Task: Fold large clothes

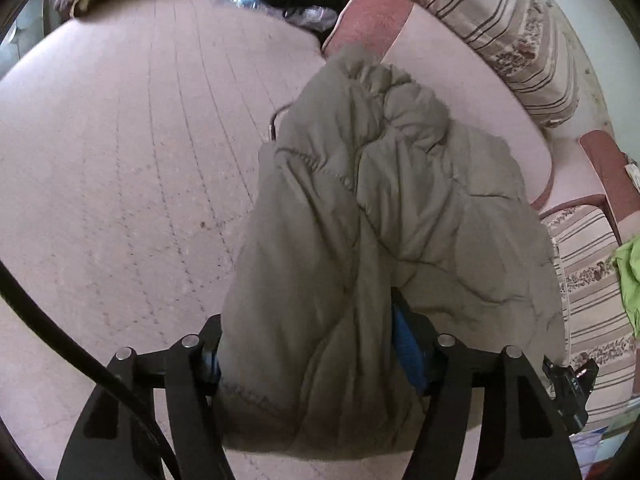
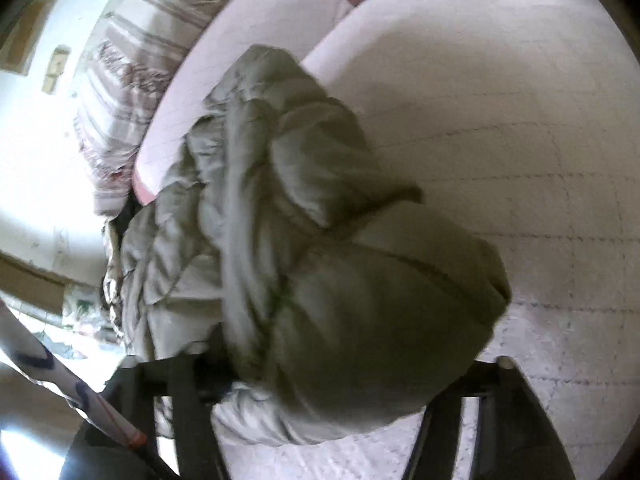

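Observation:
A grey-olive quilted puffer jacket [image 1: 360,216] hangs bunched over the pink quilted bed [image 1: 120,140]. My left gripper [image 1: 316,356] is shut on a thick fold of the jacket; blue pads [image 1: 406,344] show beside the cloth, and the jacket covers the fingertips. In the right wrist view the same jacket [image 2: 320,240] fills the middle, blurred. My right gripper [image 2: 328,376] is shut on a bunched part of it, fingertips hidden under the cloth. The jacket is lifted off the bed [image 2: 500,120] between both grippers.
Striped floral pillows [image 1: 512,28] lie along the bed's far right edge, and one [image 2: 120,80] shows left in the right wrist view. A pink pillow [image 1: 372,20] lies behind the jacket. A green cloth [image 1: 628,276] is at far right. A black cable [image 1: 60,328] crosses lower left.

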`<control>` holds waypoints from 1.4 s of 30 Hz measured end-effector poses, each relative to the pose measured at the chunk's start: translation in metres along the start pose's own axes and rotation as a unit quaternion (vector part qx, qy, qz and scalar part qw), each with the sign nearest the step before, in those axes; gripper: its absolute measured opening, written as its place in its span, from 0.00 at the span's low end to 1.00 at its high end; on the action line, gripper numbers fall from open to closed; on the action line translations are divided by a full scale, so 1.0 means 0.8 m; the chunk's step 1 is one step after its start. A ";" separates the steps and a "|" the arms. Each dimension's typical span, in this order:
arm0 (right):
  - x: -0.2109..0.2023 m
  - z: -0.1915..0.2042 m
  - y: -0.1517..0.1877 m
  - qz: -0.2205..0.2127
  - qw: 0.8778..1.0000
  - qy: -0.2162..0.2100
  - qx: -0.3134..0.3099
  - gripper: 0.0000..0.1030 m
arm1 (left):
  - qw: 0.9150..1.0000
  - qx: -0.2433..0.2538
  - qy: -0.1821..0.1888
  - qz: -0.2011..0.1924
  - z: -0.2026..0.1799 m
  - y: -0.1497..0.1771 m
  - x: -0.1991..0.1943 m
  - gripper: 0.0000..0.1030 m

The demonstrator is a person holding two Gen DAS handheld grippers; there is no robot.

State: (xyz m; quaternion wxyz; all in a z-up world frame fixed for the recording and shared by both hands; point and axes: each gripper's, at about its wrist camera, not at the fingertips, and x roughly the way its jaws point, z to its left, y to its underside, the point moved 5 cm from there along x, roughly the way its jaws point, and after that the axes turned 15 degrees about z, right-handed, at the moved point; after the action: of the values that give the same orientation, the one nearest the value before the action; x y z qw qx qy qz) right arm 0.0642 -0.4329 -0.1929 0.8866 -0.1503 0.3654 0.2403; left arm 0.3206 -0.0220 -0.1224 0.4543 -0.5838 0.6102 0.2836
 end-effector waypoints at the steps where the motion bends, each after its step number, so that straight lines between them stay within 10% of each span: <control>1: -0.005 -0.001 0.003 -0.002 1.000 0.006 -0.001 0.72 | 1.000 0.007 -0.006 -0.012 -0.001 0.004 -0.012 0.64; 7: -0.068 0.000 0.025 -0.048 0.995 0.066 -0.054 0.82 | 0.989 0.051 -0.101 -0.094 0.010 0.019 -0.095 0.65; 13: -0.121 0.045 0.022 -0.168 0.960 0.188 -0.124 0.83 | 0.991 0.089 -0.048 -0.084 -0.055 0.013 -0.089 0.67; 20: -0.013 0.147 -0.056 -0.126 0.936 0.250 -0.212 0.82 | 0.990 0.125 -0.061 -0.028 -0.201 -0.046 0.022 0.67; 25: 0.051 0.155 -0.114 -0.113 0.924 0.295 -0.216 0.82 | 0.978 0.137 -0.156 -0.034 -0.226 -0.101 0.097 0.75; 34: 0.101 0.135 -0.198 -0.083 0.945 0.266 -0.170 0.91 | 0.980 0.122 -0.144 -0.064 -0.226 -0.151 0.126 0.87; 42: 0.068 0.161 -0.175 -0.114 0.932 0.292 -0.183 0.91 | 0.979 0.117 -0.151 -0.072 -0.221 -0.128 0.077 0.88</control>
State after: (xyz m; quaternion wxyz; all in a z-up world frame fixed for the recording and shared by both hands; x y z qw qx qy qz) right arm 0.2467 -0.4766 -0.1309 0.7193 -0.4140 0.5384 0.1460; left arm 0.3861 -0.2209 -0.0831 0.6257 -0.5195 0.5196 0.2620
